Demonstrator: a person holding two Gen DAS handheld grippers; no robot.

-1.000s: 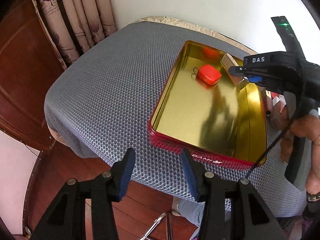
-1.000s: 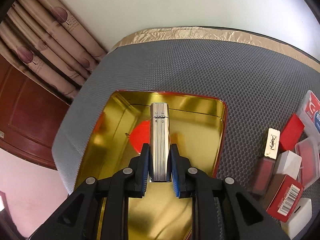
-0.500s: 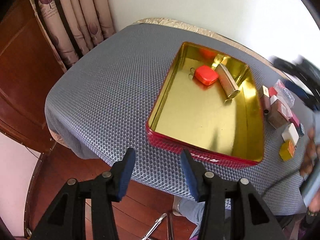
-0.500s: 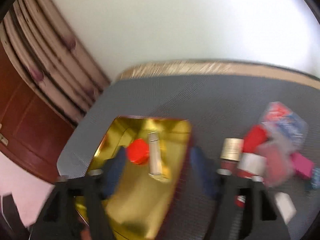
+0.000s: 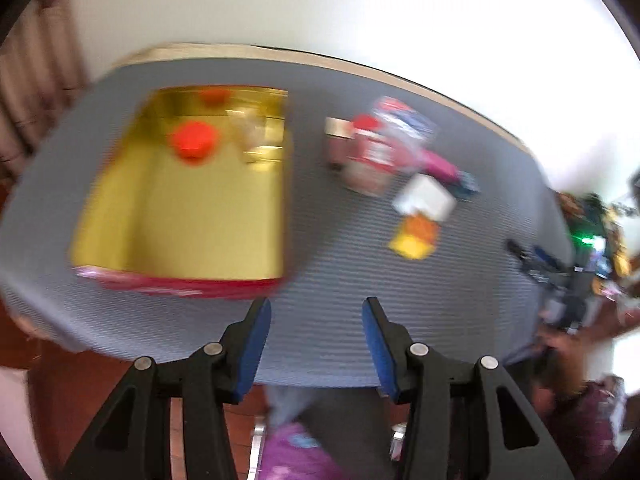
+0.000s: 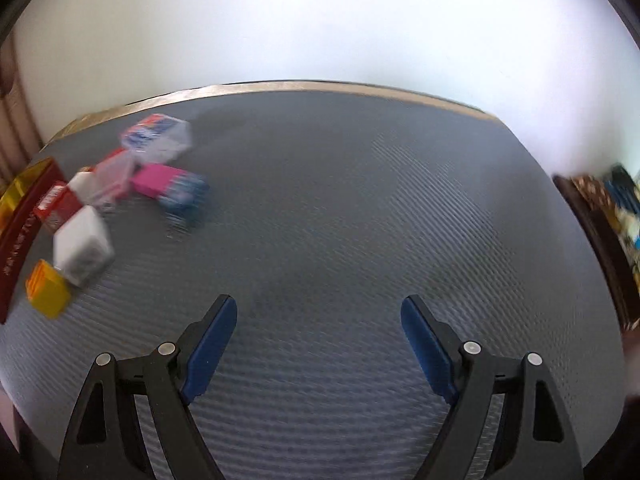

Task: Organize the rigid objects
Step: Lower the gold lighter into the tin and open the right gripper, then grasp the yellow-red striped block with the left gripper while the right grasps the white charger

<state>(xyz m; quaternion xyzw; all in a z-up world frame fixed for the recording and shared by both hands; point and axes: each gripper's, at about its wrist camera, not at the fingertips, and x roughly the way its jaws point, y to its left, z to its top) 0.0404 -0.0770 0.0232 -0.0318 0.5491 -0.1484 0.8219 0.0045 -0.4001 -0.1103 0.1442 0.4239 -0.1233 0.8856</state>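
Small rigid boxes (image 6: pixel 82 250): clustered on counter (image 6: pixel 360 220) at 10 o'clock from right tongs (image 6: pixel 316 344), just beside gold tray (image 5: pixel 180 208). Judged light, stiff, slick-faced; grip across flat opposite sides. Left tongs (image 5: pixel 316 344) spread, empty; right tongs likewise.

Motion blur leaves no text readable in either view. Ahead and to the left of the left gripper, the red front wall of the gold tin (image 5: pixel 180 286) carries a pale smear that is probably lettering, but no letter can be made out. Far left of the right gripper, the same tin's red side (image 6: pixel 18 240) shows faint marks, equally illegible. The red box (image 6: pixel 54 204) beside it has a white label patch, and the clear case (image 6: pixel 158 140) shows red and blue print; neither can be read.
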